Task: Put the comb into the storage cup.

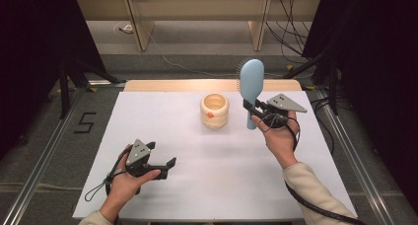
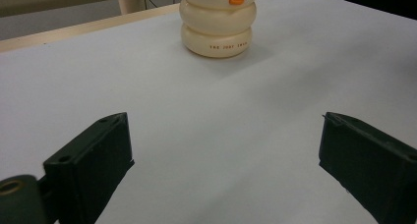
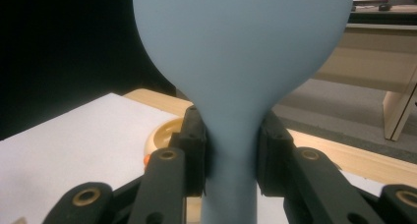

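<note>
Left hand-held gripper [image 1: 167, 167] spread, empty; right hand-held gripper [image 1: 249, 105] pinches a blue hairbrush [image 1: 251, 82] — cream ringed cup [image 1: 214, 110] looks empty.

A: Where does the high view sit?
B: Above the person's edge of the desk [image 1: 162, 185], facing forward and down, far enough back to take in the whole white top and the floor beyond.

A: And the left gripper view?
B: It rides low on the left gripper [image 1: 156, 167], close over the desk, facing across it toward the cream holder [image 2: 217, 25], with its own jaws rising wide apart at the bottom.

A: The right gripper view?
B: On the right gripper [image 1: 252, 108], raised and facing the desk's far edge, very near the blue brush [image 3: 236, 71].

A: What do they share?
B: The holder and the white top appear in all three.
</note>
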The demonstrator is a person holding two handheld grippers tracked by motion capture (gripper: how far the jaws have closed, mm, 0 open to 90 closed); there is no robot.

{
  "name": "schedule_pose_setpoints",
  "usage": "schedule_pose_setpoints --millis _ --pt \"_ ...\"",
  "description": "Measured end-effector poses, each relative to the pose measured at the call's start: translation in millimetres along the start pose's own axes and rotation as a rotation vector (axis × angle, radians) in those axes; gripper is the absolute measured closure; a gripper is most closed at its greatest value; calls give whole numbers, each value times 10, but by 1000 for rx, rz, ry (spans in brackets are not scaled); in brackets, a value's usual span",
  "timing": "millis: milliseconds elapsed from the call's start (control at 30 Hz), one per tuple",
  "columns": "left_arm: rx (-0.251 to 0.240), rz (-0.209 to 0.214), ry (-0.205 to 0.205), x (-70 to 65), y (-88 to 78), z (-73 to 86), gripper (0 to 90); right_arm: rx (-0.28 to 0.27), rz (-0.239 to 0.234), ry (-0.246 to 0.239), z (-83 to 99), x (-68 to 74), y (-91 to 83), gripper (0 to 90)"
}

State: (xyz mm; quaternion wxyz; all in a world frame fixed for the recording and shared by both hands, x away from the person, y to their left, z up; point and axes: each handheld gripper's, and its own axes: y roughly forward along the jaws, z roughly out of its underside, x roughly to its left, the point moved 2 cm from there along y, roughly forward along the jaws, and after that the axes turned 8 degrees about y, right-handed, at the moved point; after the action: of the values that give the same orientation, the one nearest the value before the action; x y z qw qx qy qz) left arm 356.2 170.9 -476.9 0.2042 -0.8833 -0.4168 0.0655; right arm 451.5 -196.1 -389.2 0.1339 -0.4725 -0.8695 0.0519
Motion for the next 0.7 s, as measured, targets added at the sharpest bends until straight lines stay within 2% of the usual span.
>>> schedule_pose_setpoints --millis 700 --pt "-4 -2 0 4 -2 0 53 -17 -15 4 -44 26 99 706"
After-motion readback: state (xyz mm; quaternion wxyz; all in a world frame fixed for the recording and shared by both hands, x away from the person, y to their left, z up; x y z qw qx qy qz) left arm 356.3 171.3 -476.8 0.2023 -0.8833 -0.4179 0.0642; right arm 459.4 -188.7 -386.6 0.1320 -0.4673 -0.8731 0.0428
